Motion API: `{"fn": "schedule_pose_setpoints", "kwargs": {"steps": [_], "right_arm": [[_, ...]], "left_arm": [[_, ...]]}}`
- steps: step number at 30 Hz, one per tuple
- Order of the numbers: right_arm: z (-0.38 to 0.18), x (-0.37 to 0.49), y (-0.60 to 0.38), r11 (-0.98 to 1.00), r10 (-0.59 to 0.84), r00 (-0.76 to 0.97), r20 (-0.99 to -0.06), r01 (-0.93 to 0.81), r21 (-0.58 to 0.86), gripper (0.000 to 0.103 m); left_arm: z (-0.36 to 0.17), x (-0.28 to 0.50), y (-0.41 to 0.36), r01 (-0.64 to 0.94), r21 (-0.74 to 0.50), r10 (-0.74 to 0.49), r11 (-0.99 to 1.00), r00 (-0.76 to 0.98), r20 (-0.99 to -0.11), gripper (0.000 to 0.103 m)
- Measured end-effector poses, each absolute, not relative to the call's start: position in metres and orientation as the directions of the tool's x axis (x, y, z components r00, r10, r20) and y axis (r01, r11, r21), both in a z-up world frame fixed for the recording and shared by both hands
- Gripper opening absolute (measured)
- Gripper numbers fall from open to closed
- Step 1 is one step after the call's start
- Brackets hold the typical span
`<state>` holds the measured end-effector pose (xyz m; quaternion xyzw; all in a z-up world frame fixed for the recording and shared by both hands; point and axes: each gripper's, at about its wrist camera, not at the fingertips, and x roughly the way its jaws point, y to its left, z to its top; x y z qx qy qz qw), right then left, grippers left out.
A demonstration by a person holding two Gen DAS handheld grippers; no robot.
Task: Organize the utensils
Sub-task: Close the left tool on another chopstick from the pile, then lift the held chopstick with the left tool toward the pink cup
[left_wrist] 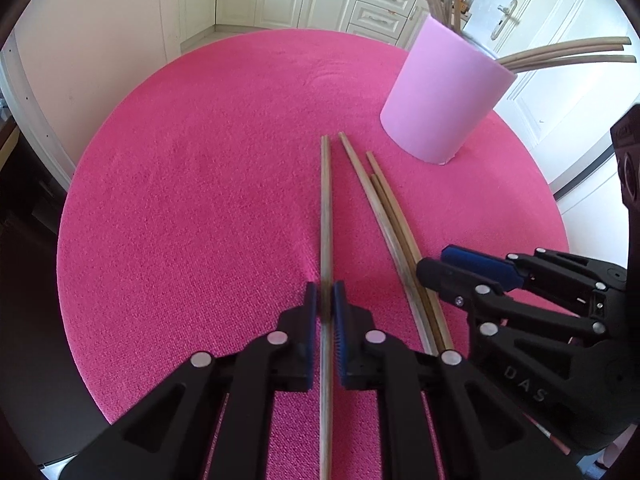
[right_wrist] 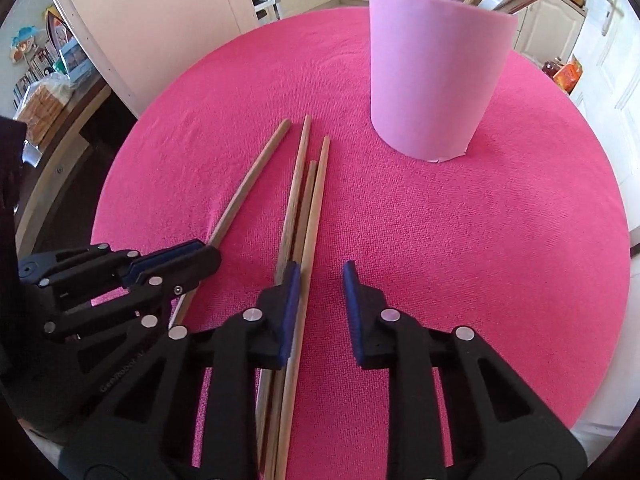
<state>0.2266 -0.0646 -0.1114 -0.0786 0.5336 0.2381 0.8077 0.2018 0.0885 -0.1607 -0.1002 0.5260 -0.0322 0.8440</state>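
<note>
— Clamping now: the left gripper (left_wrist: 325,300) has its blue pads closed on a single long wooden chopstick (left_wrist: 326,208) lying on the round pink cloth-covered table (left_wrist: 180,200).

— And the right gripper (right_wrist: 320,280)?

— Jaws apart, beside the three loose wooden chopsticks (right_wrist: 304,200). Lift level, I'd say, then tip it into the tall pink cylindrical holder (left_wrist: 444,96) near the far edge.

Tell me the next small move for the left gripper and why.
Probably lift the left gripper and carry it toward the pink cup. Its pads already sit closed on a single chopstick that lies flat on the pink cloth, apart from the three loose chopsticks. The cup already holds others, and the right gripper is open, holding nothing.
</note>
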Motion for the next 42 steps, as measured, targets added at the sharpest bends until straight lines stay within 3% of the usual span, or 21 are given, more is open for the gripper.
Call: {"fn": "schedule_pose_setpoints", "kwargs": {"steps": [16, 21, 23, 25, 42], "right_arm": [[-0.114, 0.237, -0.041, 0.864, 0.188, 0.292, -0.938, -0.504, 0.016, 0.021], [-0.114, 0.237, -0.031, 0.858, 0.176, 0.323, -0.93, -0.513, -0.016, 0.015], [-0.112, 0.236, -0.034, 0.862, 0.195, 0.337, -0.921, -0.507, -0.004, 0.007], [-0.11, 0.234, -0.041, 0.866, 0.222, 0.349, -0.911, -0.499, 0.02, 0.006], [-0.053, 0.205, -0.122, 0.83, 0.527, 0.535, -0.661, -0.491, 0.265, 0.006]], "left_arm": [[-0.161, 0.201, 0.094, -0.045, -0.215, -0.173, 0.976, 0.448, -0.877, 0.009], [-0.161, 0.202, 0.091, -0.049, -0.211, -0.167, 0.976, 0.448, -0.878, 0.009], [-0.161, 0.202, 0.091, -0.054, -0.216, -0.169, 0.975, 0.448, -0.878, 0.009], [-0.161, 0.202, 0.092, -0.06, -0.223, -0.173, 0.973, 0.451, -0.876, 0.008], [-0.112, 0.184, 0.086, 0.028, -0.278, -0.241, 0.96, 0.587, -0.773, 0.007]]}}
